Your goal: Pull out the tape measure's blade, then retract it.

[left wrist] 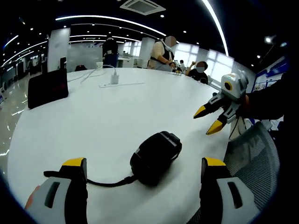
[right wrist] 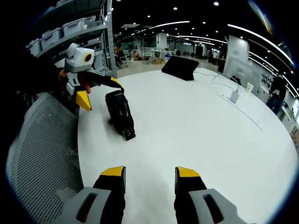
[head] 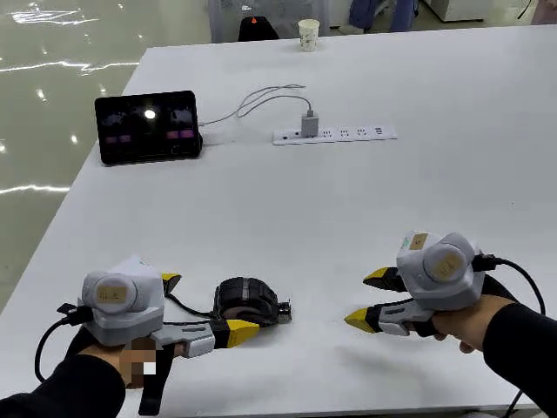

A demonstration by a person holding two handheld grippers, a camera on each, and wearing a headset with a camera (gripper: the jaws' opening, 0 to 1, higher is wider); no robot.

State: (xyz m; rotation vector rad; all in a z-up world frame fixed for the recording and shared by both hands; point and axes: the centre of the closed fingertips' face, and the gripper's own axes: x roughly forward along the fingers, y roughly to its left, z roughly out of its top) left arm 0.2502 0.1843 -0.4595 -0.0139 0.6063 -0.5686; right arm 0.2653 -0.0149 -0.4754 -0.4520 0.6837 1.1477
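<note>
A black tape measure [head: 248, 300] lies on the white table [head: 348, 200] near its front edge, blade tip pointing right and a black wrist strap [left wrist: 103, 182] trailing back. My left gripper [head: 209, 305] is open, its yellow-tipped jaws standing wide on either side of the case [left wrist: 156, 156] without touching it. My right gripper [head: 367, 297] hovers open a short way to the right of the blade tip, holding nothing. From the right gripper view the tape measure [right wrist: 120, 114] lies ahead to the left, with the left gripper [right wrist: 100, 92] behind it.
A dark tablet [head: 148, 126] stands at the back left. A white power strip [head: 335, 134] with a plugged charger and cable lies mid-table, and a paper cup [head: 308, 34] stands at the far edge. A mesh chair [left wrist: 252, 158] is beside the table's front edge.
</note>
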